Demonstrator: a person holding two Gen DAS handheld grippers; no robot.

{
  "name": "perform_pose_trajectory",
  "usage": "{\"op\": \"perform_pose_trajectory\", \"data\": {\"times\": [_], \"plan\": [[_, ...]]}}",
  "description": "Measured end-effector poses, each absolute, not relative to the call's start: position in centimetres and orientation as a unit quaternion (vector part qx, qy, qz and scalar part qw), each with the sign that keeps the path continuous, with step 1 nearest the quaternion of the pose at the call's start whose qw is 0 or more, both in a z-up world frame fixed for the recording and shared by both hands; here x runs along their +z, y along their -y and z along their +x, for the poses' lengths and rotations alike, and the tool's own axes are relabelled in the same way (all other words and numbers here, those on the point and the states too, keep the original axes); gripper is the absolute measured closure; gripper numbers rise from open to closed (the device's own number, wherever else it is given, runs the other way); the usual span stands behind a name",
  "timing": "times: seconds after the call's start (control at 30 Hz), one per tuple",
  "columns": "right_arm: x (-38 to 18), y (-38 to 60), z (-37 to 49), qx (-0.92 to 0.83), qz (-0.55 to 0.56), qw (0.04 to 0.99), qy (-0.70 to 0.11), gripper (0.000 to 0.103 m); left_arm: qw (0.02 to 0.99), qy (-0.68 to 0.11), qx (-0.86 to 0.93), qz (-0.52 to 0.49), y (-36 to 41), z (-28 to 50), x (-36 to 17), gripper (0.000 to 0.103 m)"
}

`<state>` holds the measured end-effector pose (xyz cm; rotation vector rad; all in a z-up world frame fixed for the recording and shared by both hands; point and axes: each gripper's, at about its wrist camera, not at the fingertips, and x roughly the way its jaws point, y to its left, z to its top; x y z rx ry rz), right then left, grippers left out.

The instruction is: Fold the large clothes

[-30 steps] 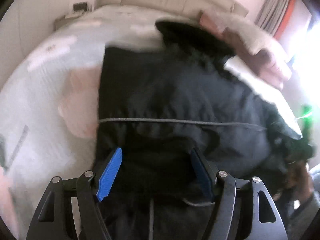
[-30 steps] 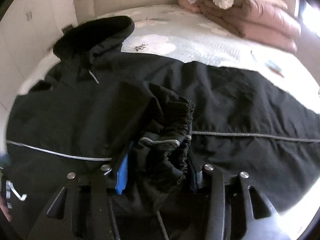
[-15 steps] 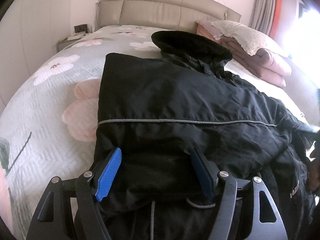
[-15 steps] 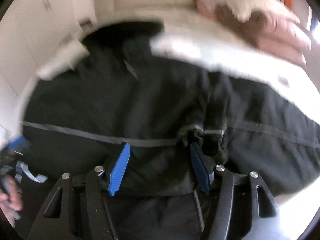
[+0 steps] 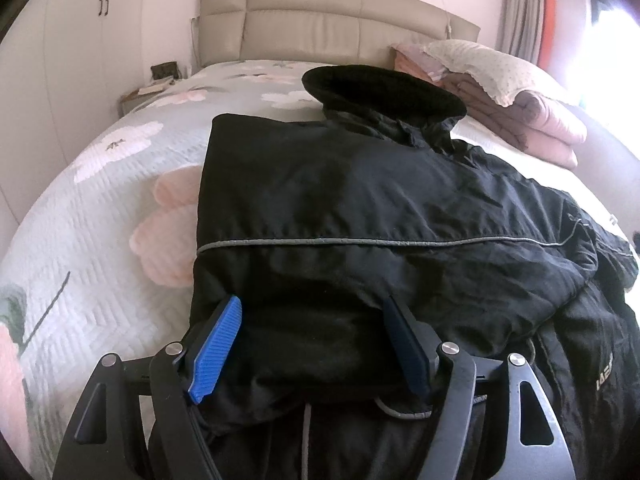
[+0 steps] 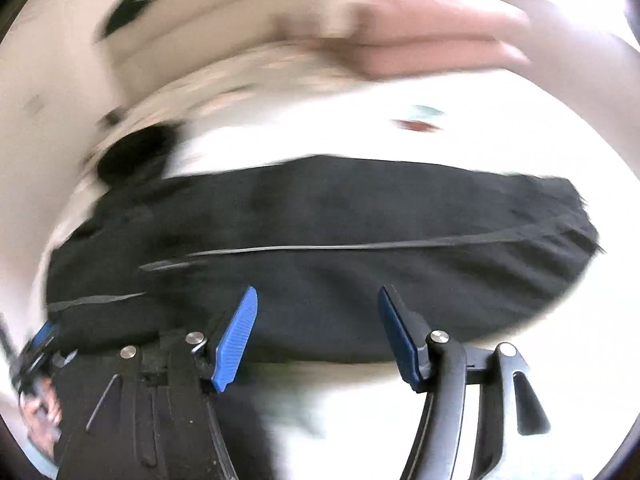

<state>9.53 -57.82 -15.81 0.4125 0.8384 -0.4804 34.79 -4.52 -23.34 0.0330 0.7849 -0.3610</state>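
A large black jacket [image 5: 360,200] with a thin grey piping line lies spread on the bed, its hood [image 5: 380,88] toward the headboard. My left gripper [image 5: 312,332] is open, its blue pads either side of a fold of the jacket near the hem, low over the fabric. The right wrist view is motion-blurred: my right gripper [image 6: 316,320] is open and empty above the jacket's [image 6: 320,240] near edge, with nothing between its pads. The other gripper shows blurred at that view's lower left [image 6: 36,344].
The bed has a pale floral quilt [image 5: 100,208] and a beige padded headboard [image 5: 320,24]. Folded pink and brown blankets with a pillow [image 5: 512,96] are stacked at the right. A nightstand [image 5: 148,92] stands left of the bed.
My right gripper let go of the bunched sleeve cuff, opened and swung to the right along the jacket. My left gripper stayed near the hem, and its view steadied.
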Motion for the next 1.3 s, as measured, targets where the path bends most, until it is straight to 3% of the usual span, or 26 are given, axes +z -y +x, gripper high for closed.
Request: {"op": "perform_pose_trajectory", "data": {"times": [0.17,0.37,0.43,0.57,0.63,0.7,0.77,0.87,1.03,1.13,1.3], "plan": [[-18.4,69.9,1.7,-0.333,0.298,0.809,-0.383,0.032,0.910,-0.379,-0.167,0.028,5.0,34.8,-23.4,0.027],[-22.0,77.2,-3.1,-0.355,0.408,0.773,-0.331,0.026,0.911,-0.379,-0.160,0.038,5.3,34.9,-23.5,0.026],[-21.9,77.8,-2.8,-0.352,0.412,0.785,-0.300,0.020,0.911,-0.379,-0.159,0.040,5.3,35.0,-23.5,0.026],[-21.7,78.5,-0.7,-0.354,0.392,0.797,-0.293,0.019,0.911,-0.379,-0.156,0.043,5.4,35.1,-23.6,0.025],[-21.5,78.4,1.0,-0.372,0.349,0.801,-0.312,0.029,0.911,-0.379,-0.154,0.046,5.5,35.1,-23.7,0.025],[-21.2,77.6,3.2,-0.369,0.295,0.813,-0.340,0.075,0.912,-0.378,-0.149,0.055,5.8,35.0,-23.7,0.025],[-19.7,75.5,4.0,-0.367,0.251,0.830,-0.337,0.086,0.913,-0.377,-0.147,0.057,5.8,35.0,-23.7,0.025],[-18.3,74.3,2.5,-0.378,0.228,0.841,-0.313,0.086,0.913,-0.377,-0.149,0.055,5.7,35.1,-23.7,0.025],[-22.2,74.2,4.0,-0.408,0.183,0.801,-0.398,0.086,0.913,-0.377,-0.150,0.052,5.6,35.1,-23.7,0.025],[-20.4,72.4,6.1,-0.414,0.148,0.791,-0.426,0.086,0.912,-0.376,-0.153,0.047,5.5,35.1,-23.7,0.025],[-13.6,65.1,9.0,-0.346,0.102,0.851,-0.382,0.086,0.912,-0.376,-0.155,0.044,5.4,35.1,-23.6,0.024]]}}
